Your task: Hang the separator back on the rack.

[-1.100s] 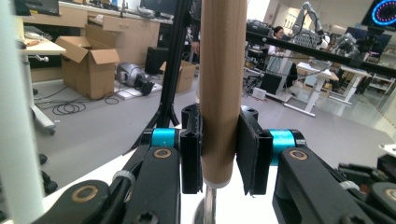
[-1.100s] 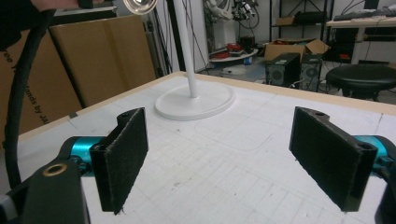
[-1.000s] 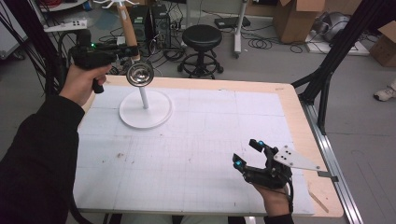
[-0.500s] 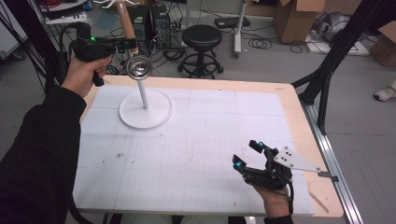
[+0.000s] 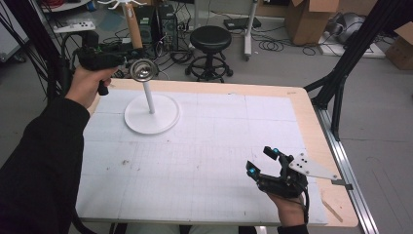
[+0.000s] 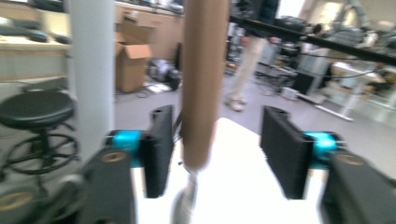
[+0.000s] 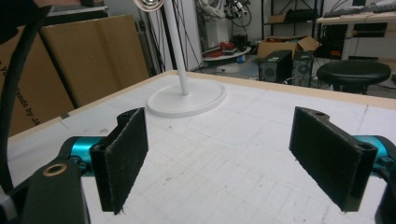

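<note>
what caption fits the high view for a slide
Left gripper open beside a shiny metal ladle hanging on a white round-based stand; right gripper open, resting on the white table.

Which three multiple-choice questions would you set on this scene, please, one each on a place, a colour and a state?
1. The white stand is on which part of the table? A near right corner; B far left part; C middle.
2. The long handle above the shiny bowl is: A brown; B blue; C white.
3. The right gripper has its jaws: A shut on a cloth; B shut and empty; C open and empty.

B, its round base sits far left in the high view; A, the handle is plainly brown; C, bare table shows between its jaws.
</note>
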### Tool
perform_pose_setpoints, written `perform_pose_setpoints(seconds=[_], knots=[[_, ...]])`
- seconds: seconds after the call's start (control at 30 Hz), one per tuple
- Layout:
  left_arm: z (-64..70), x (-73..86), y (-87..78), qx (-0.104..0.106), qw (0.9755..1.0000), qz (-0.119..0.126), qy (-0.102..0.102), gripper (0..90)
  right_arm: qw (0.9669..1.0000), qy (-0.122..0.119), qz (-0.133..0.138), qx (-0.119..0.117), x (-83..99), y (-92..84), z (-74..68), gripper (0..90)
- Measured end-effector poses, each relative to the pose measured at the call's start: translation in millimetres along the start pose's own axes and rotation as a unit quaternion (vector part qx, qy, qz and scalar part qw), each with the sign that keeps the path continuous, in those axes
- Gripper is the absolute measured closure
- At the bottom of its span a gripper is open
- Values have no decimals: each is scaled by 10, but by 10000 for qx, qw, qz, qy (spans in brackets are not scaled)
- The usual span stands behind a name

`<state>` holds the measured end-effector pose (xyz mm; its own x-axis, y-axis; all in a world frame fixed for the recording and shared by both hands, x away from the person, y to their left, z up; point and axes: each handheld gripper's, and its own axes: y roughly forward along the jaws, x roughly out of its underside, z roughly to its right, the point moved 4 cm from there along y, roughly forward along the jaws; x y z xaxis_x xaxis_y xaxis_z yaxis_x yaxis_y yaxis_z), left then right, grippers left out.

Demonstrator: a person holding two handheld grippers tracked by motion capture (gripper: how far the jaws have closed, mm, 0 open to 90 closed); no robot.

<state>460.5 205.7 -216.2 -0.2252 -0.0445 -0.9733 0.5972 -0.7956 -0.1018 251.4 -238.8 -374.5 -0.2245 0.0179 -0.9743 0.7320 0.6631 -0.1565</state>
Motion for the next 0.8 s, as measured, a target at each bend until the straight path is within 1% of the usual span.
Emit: perform_pose_setpoints(seconds=[0.03, 0.07, 0.13, 0.2, 0.23, 0.27, 0.3, 0.37, 0.43, 0.5, 0.57, 0.6, 0.7, 0.73, 0.8], knots=[[15, 37, -33, -48, 10000, -9, -2, 371, 10000, -1, -1, 23, 4, -9, 14, 184], [26, 77, -63, -142, 9999, 8, 25, 356, 10000, 16, -10, 24, 7, -20, 25, 184], [50, 156, -131, -344, 9994, -7, 75, 292, 10000, 25, -19, 71, 12, -44, 56, 184], [87, 235, -207, -475, 9988, 10, 79, 256, 9999, 25, -2, 110, 16, -69, 86, 183], [112, 281, -243, -533, 9986, -16, 66, 221, 9999, 21, -5, 127, 20, -81, 95, 184], [138, 327, -281, -524, 9986, -19, 61, 177, 9999, 20, -13, 131, 22, -92, 100, 184], [166, 373, -321, -520, 9986, 16, 75, 164, 9999, 0, -4, 146, 19, -100, 107, 184], [230, 468, -401, -487, 9987, 99, 70, 164, 9999, 15, -6, 149, 16, -111, 106, 183], [312, 571, -473, -484, 9985, 141, 196, 167, 9998, -50, -12, 167, 16, -114, 113, 183], [404, 693, -531, -495, 9980, 192, 334, 168, 9998, -56, -51, 177, 31, -118, 115, 184], [498, 830, -576, -460, 9975, 221, 496, 167, 9998, -69, -55, 170, 46, -116, 121, 183], [543, 901, -599, -416, 9974, 257, 531, 166, 9998, -88, -63, 178, 53, -114, 122, 183], [651, 1104, -650, -335, 9974, 284, 563, 165, 9997, -110, -96, 170, 77, -105, 117, 184], [684, 1168, -663, -319, 9976, 290, 549, 165, 9998, -78, -114, 163, 90, -104, 104, 184], [744, 1292, -693, -332, 9975, 293, 548, 165, 9997, -119, -103, 171, 107, -101, 101, 184]])
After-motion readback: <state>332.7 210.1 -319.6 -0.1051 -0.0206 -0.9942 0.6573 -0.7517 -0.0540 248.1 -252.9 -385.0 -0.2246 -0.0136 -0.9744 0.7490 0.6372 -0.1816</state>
